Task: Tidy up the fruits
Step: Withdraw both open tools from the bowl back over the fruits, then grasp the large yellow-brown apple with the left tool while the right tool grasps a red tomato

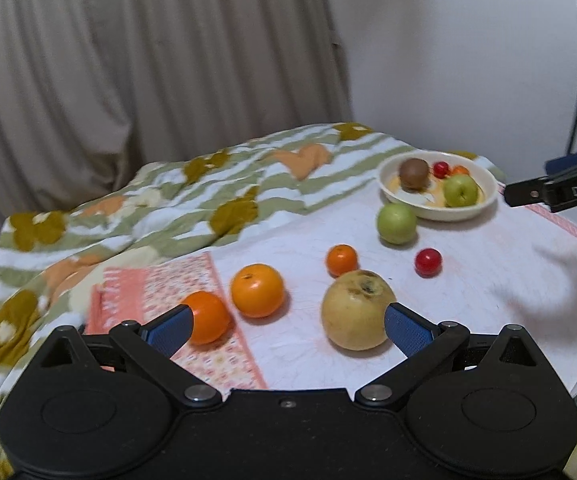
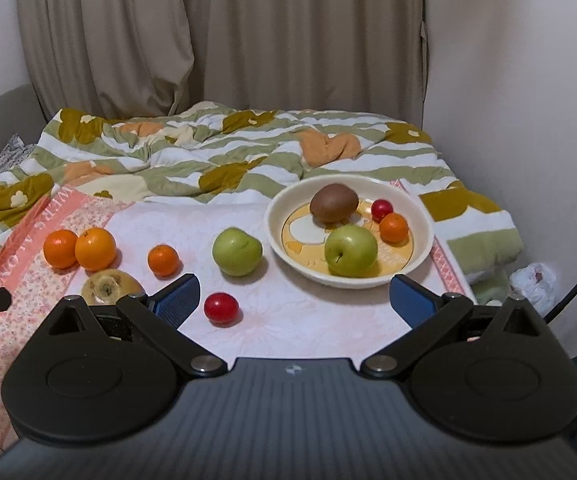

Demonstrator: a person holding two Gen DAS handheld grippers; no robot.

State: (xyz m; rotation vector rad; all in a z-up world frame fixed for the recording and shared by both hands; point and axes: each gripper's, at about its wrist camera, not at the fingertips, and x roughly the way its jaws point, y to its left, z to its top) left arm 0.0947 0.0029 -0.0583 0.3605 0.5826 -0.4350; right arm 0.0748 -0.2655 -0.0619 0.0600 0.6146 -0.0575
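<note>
Both grippers spread wide, holding nothing, above fruit on a cloth.

Left to right: two oranges (image 2: 78,249) touching at far left; a pear (image 2: 110,286) near them; a mandarin (image 2: 163,260); a red fruit (image 2: 221,308); a green apple (image 2: 237,252); a bowl (image 2: 422,248) holding four fruits. Left gripper (image 1: 288,326) hovers by the pear; right gripper (image 2: 294,300) faces the bowl.

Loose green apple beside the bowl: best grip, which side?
Take the loose green apple across its widest middle, coming from above with the right gripper, which is open and nearer. It is round and stands apart from the bowl and the small orange, so both fingers should fit.
</note>
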